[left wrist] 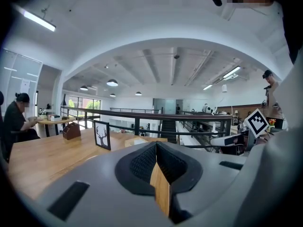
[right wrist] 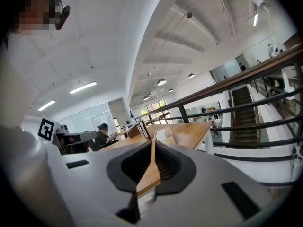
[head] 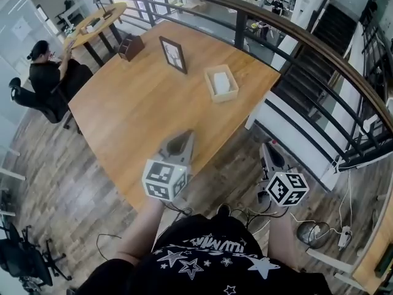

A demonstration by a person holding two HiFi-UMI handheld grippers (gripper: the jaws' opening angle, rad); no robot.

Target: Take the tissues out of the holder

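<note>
Grippers first, at the bottom of the head view: we are holding the left gripper point(head: 184, 135) over the near edge of the table point(head: 135, 121), low centre, and the right gripper point(head: 266, 146) off the table, low right. Both are sitting with jaws pressed together and nothing between them (each gripper view is showing only a sliver of wood beyond the meeting line), so neither is carrying anything.

Further up, right of centre, the holder point(head: 210, 88) is resting flat on the table, well apart from both grippers. It is an open-topped wooden box, and the tissues point(head: 222, 82) are lying inside it as a white stack, filling most of the opening. We are judging them very light, soft and easily torn, likely to crumple or come away a few sheets at a time; the box looks light too and may be lifting with the stack if it catches. We are thinking the best hold is a pinch on the top of the stack near its middle, with the other gripper steadying the holder's wall.

Beyond it a picture frame point(head: 173, 55) is standing upright, and a small brown box point(head: 131, 47) is sitting towards the upper left; what that box is holding we cannot tell.
</note>
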